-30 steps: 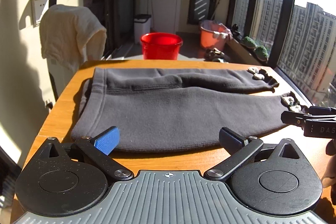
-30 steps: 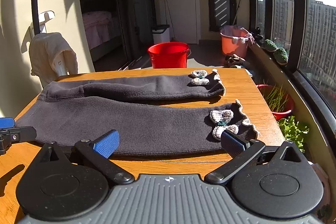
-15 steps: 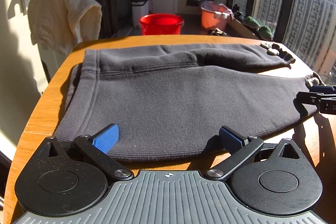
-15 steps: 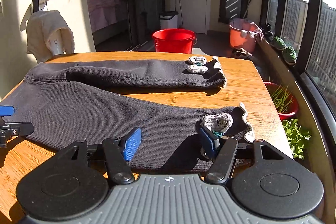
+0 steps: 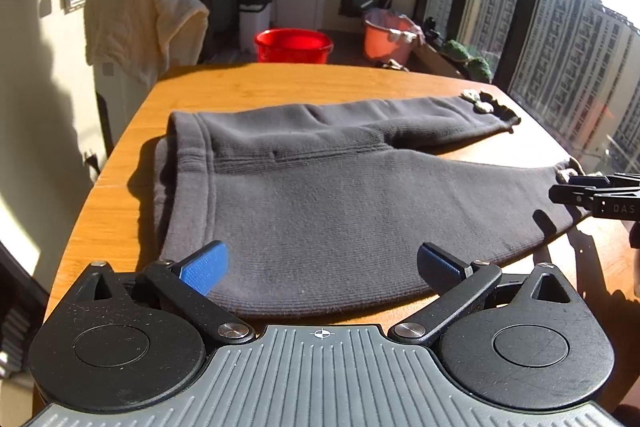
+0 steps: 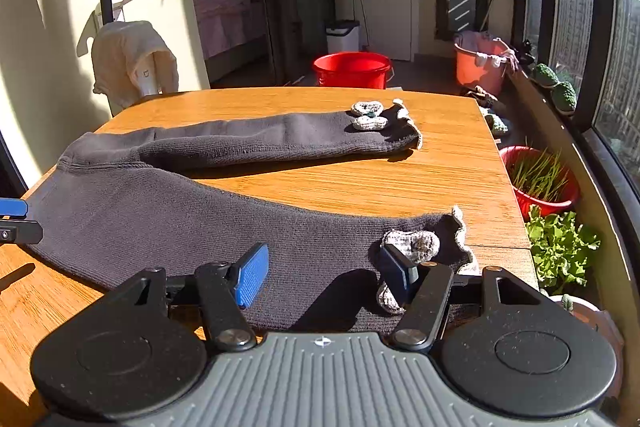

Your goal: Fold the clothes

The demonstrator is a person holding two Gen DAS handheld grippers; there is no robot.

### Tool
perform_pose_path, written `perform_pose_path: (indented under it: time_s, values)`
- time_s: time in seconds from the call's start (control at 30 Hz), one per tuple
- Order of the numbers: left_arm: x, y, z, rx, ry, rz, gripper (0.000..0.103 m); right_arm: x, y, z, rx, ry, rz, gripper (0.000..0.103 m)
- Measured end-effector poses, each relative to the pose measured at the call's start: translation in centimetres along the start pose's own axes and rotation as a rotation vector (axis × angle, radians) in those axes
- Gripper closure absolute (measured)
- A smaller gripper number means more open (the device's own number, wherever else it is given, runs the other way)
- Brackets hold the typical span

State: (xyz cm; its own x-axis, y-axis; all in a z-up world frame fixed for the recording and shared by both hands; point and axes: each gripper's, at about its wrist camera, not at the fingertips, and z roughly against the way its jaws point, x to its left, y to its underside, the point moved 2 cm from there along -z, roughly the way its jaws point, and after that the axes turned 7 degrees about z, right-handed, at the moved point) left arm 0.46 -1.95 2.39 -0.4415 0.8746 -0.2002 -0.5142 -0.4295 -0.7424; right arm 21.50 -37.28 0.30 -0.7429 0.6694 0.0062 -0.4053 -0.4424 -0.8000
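Dark grey trousers [image 5: 340, 195] lie flat on the wooden table [image 5: 280, 83], waistband to the left and legs to the right. My left gripper [image 5: 320, 263] hovers open over the near hip edge. In the right wrist view the near leg [image 6: 160, 219] runs under my right gripper [image 6: 322, 273]. Its fingers stand part-way closed astride the cuff, and the right pad [image 6: 394, 271] touches a crocheted bow [image 6: 416, 241]. The far leg [image 6: 280, 139] lies apart, with bare wood between the two. Each gripper shows in the other's view: the right gripper [image 5: 592, 195], the left gripper [image 6: 16, 223].
On the floor beyond the table stand a red bucket [image 6: 352, 69] and an orange basin [image 6: 480, 67]. A cream cloth [image 5: 136, 19] hangs on a rack at the left. Potted plants [image 6: 540, 179] sit below the table's right edge, by the window.
My right gripper came down over the near cuff and its fingers narrowed around the bow. The left gripper stayed open at the hip edge, and its view shifted slightly.
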Motion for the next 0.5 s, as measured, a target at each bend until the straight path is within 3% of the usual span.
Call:
perform_pose_path:
  time_s: [0.1,0.17,0.23,0.37,0.5]
  values:
    - [2.9,-3.0,0.8,-0.063,-0.025,0.077,0.000,-1.5,-1.8,0.2,-0.031,0.030,-0.023,0.042]
    - [5.1,-4.7,0.3,-0.065,-0.036,0.135,0.000,-2.5,-3.2,-0.2,-0.034,0.055,-0.042,0.051]
    - [6.7,-5.8,-1.0,-0.046,-0.045,0.187,0.000,-3.8,-4.6,-0.9,-0.031,0.078,-0.072,0.068]
    - [9.0,-7.7,-4.0,-0.002,-0.051,0.273,0.007,-5.8,-7.2,-3.4,-0.015,0.099,-0.138,0.069]
    - [8.8,-9.1,-8.0,0.051,-0.047,0.292,0.011,-6.7,-9.6,-7.1,0.012,0.113,-0.187,0.069]
